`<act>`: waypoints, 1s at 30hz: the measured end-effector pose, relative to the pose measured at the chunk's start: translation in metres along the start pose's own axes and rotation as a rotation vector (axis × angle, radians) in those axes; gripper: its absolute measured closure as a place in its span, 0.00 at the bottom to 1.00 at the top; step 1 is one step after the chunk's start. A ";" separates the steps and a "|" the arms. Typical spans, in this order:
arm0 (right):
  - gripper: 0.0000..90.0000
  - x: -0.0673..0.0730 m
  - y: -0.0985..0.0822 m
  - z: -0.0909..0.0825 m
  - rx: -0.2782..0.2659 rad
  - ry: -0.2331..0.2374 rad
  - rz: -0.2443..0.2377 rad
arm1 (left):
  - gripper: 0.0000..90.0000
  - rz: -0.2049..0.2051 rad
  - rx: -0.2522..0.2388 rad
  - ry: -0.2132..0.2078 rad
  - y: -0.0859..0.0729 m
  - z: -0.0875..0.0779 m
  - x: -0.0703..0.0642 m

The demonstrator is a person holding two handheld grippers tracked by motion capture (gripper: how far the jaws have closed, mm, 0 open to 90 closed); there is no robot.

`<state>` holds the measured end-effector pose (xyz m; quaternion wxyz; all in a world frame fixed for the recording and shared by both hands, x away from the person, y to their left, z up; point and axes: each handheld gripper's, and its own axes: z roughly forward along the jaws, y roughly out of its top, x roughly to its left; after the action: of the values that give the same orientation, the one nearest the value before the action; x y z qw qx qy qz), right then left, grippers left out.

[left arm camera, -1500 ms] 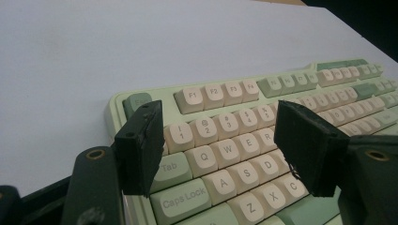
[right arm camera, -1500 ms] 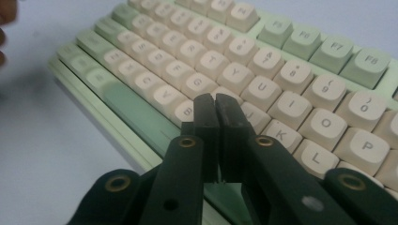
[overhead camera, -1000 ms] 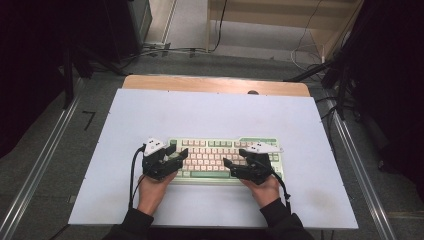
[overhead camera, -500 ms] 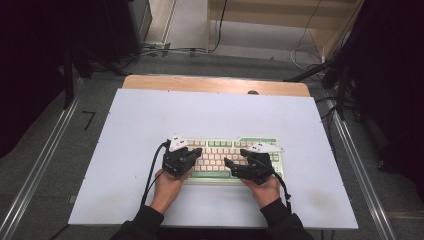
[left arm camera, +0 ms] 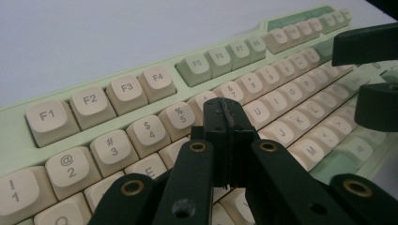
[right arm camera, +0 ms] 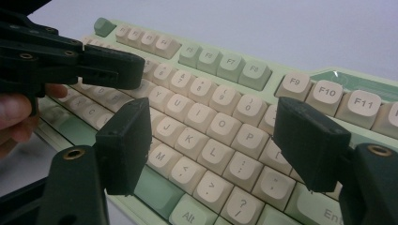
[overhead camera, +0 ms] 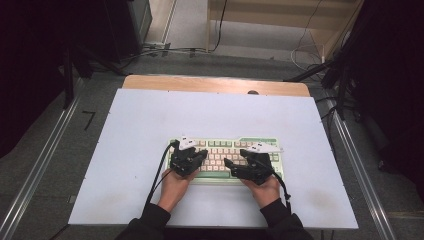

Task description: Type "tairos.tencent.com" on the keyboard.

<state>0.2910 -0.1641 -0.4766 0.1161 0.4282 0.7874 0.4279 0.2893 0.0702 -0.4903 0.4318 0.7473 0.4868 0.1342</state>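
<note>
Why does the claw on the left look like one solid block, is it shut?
Yes, shut. In its own view the left claw has both jaws pressed flat together, no gap, above the keyboard.

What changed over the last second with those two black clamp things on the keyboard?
The left gripper slid to the right along the keyboard, from its left end towards the middle; its jaws are pressed together, holding nothing. The right gripper stayed over the keyboard's right half with its jaws apart. The keyboard itself did not shift on the white table.
</note>
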 end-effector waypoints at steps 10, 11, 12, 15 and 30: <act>0.29 0.000 0.000 0.000 0.001 -0.001 -0.002 | 1.00 0.000 0.006 0.010 0.000 0.001 0.000; 0.29 0.000 0.000 0.000 0.002 -0.002 -0.003 | 1.00 0.000 0.006 0.010 0.000 0.001 0.000; 0.29 0.000 0.000 0.000 0.002 -0.002 -0.002 | 1.00 -0.001 0.006 0.008 0.000 0.001 0.000; 0.29 0.000 0.000 0.000 0.002 -0.002 -0.002 | 1.00 -0.002 0.006 0.009 -0.001 0.002 0.000; 0.29 0.001 -0.001 0.001 0.007 -0.001 -0.004 | 1.00 -0.042 -0.008 -0.023 0.002 -0.004 0.002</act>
<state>0.2906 -0.1631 -0.4778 0.1159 0.4271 0.7897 0.4249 0.2888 0.0736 -0.4866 0.4431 0.7368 0.4968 0.1182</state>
